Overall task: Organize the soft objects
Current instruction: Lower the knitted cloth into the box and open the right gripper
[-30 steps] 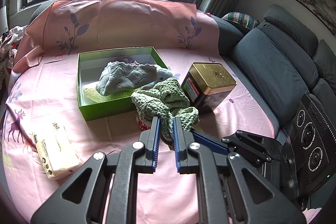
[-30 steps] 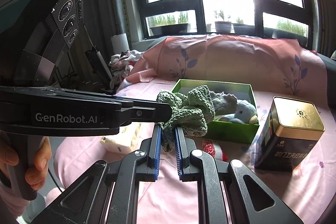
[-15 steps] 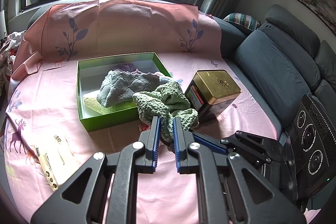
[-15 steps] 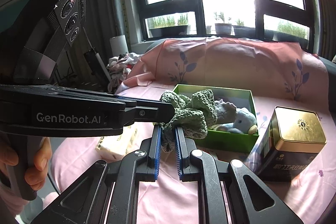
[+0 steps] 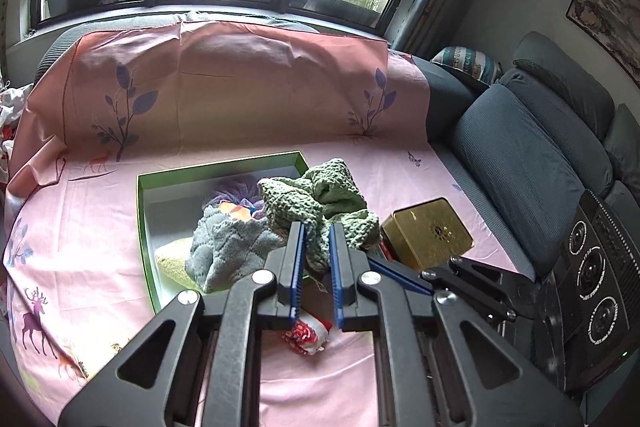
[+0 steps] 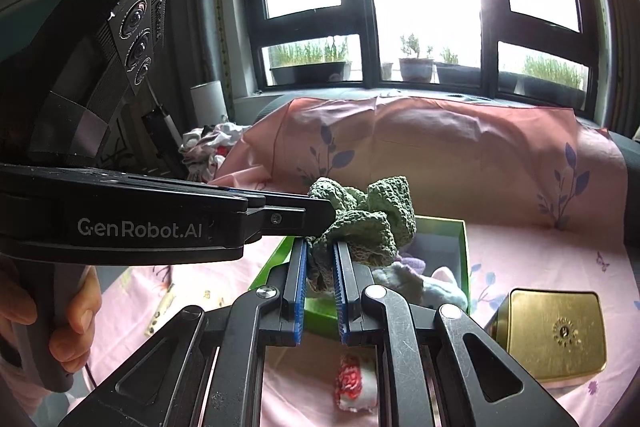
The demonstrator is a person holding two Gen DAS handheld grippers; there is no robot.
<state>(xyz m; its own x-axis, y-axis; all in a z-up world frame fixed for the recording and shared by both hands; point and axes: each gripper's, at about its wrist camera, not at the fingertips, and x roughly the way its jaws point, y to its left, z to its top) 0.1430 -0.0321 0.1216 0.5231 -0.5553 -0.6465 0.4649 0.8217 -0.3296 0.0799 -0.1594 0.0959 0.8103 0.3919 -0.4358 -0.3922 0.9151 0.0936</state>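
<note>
Your pink sheet (image 5: 100, 259) and green box (image 5: 142, 211) lie below. The green knitted cloth (image 5: 320, 203) hangs over the box's near corner, pinched by both the left claw (image 5: 316, 259) and right claw (image 6: 320, 267). Pull apart and it may stretch or slip free, missing the box. The box's contents are half hidden; the small red-and-white bundle (image 6: 356, 383) is hard to identify.

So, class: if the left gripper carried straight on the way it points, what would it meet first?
Probably the soft pile in the green box; the left gripper, shut on the green knitted cloth, points there, though depth is unclear.
</note>
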